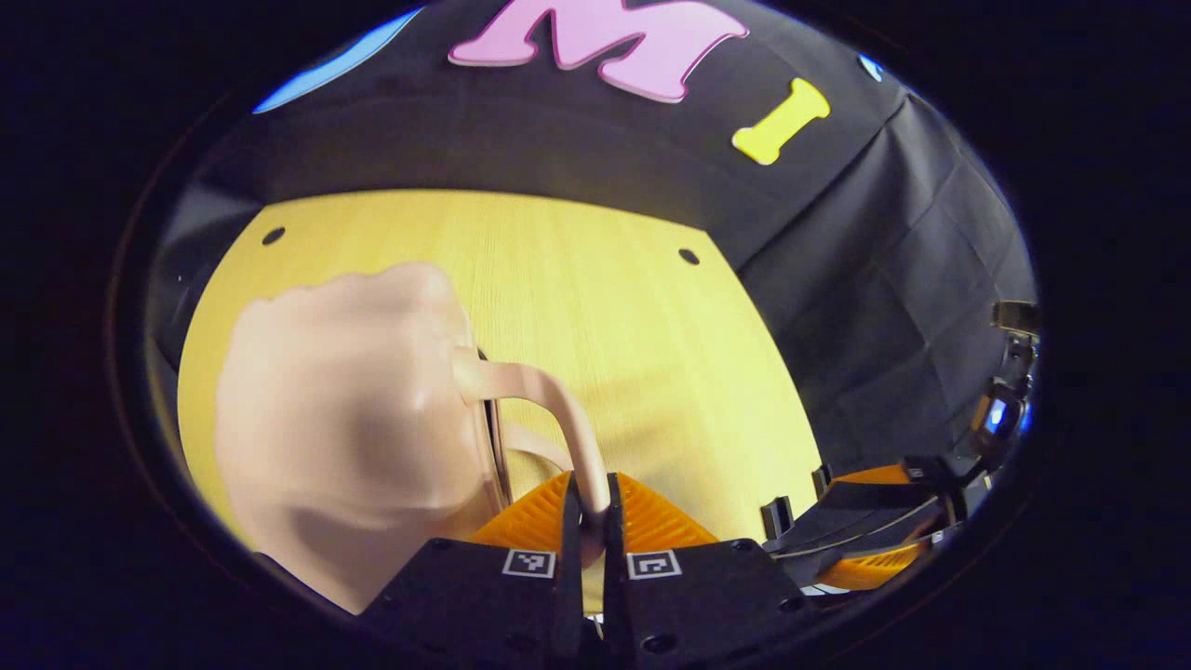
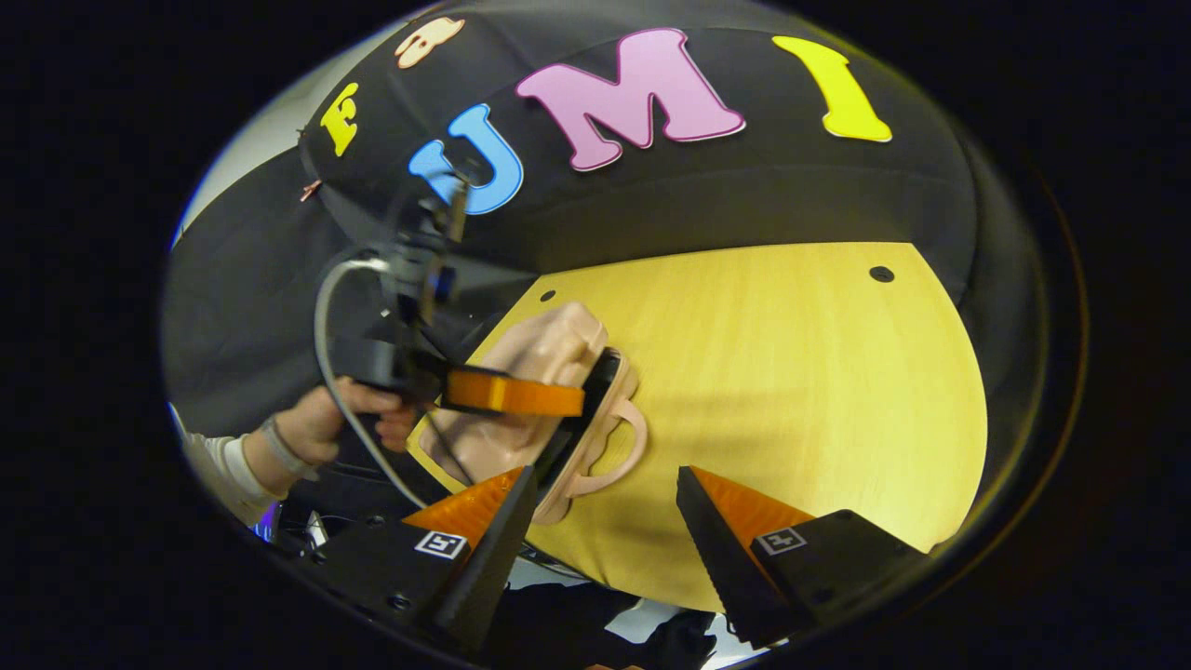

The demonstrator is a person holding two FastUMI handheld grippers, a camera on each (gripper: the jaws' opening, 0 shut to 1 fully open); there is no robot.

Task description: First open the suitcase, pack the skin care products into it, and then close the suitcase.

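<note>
The left hand-held gripper (image 1: 588, 521) pinches the pink suitcase's (image 1: 344, 428) handle (image 1: 558, 409); the right hand-held gripper (image 2: 605, 530) gapes empty above the surface (image 2: 791, 372).

The small pale-pink hard-shell suitcase (image 1: 344, 419) with a curved loop handle (image 1: 558, 419) lies on the yellow wooden table at the lower left of the left gripper view, its halves parted along a dark seam (image 2: 595, 400).

table (image 1: 595, 279) — yellow wood, dark holes | wall — black cloth (image 1: 884, 279)
</note>
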